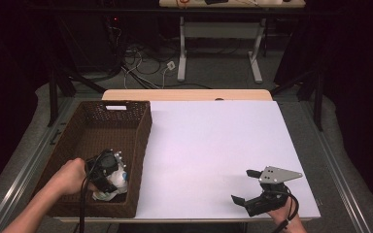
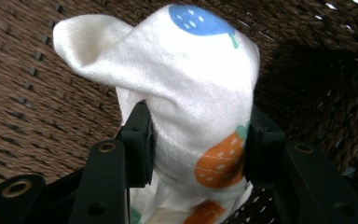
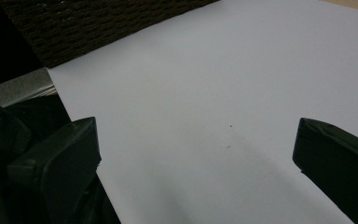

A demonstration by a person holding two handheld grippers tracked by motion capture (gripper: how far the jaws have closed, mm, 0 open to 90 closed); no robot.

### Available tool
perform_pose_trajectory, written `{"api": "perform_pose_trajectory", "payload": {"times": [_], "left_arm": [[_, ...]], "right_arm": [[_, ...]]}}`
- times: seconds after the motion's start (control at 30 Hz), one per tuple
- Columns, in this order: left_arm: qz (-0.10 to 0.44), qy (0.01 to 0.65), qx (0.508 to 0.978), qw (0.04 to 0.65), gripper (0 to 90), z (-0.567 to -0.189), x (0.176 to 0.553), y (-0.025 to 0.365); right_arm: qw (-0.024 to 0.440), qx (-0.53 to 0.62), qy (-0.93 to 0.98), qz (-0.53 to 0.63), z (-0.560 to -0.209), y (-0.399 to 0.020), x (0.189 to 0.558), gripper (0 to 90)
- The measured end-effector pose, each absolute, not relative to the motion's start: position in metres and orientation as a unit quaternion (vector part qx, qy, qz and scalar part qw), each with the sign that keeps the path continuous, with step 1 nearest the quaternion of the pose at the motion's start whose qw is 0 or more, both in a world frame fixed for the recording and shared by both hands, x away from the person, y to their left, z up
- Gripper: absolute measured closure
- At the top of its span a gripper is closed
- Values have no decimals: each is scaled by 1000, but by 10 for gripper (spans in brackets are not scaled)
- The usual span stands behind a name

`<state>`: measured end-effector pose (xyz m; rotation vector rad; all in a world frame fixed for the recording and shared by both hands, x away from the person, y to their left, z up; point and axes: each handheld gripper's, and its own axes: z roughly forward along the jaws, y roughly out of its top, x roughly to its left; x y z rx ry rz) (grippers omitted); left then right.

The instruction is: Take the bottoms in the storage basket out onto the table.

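The left gripper (image 1: pixel 108 175) was down inside the dark brown woven basket (image 1: pixel 141 141), at its near right corner, and its jaws were pinching a white cloth printed with blue and orange fruit shapes (image 2: pixel 200 98). In the left gripper view the cloth stood bunched between the two black pads, its free top folded over above them, with the basket's weave close behind. So the grasp looked finished, but the cloth was still inside the basket, low near the bottom; whether it was just lifted off the bottom I could not tell.

The right gripper (image 1: pixel 253 190) rested at the near right part of the white table sheet (image 1: pixel 213 145), its jaws spread wide with nothing between them. Judging from this, the lifting out and the placing on the sheet remained to be done.
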<state>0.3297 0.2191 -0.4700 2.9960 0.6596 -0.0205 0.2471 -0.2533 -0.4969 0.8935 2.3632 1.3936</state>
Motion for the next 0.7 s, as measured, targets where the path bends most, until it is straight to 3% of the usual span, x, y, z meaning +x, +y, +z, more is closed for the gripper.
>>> {"api": "perform_pose_trajectory", "payload": {"times": [0.7], "left_arm": [[43, 168, 984, 43, 526, -443, 343, 226]], "right_arm": [[125, 306, 813, 479, -497, -254, 248, 1]]}}
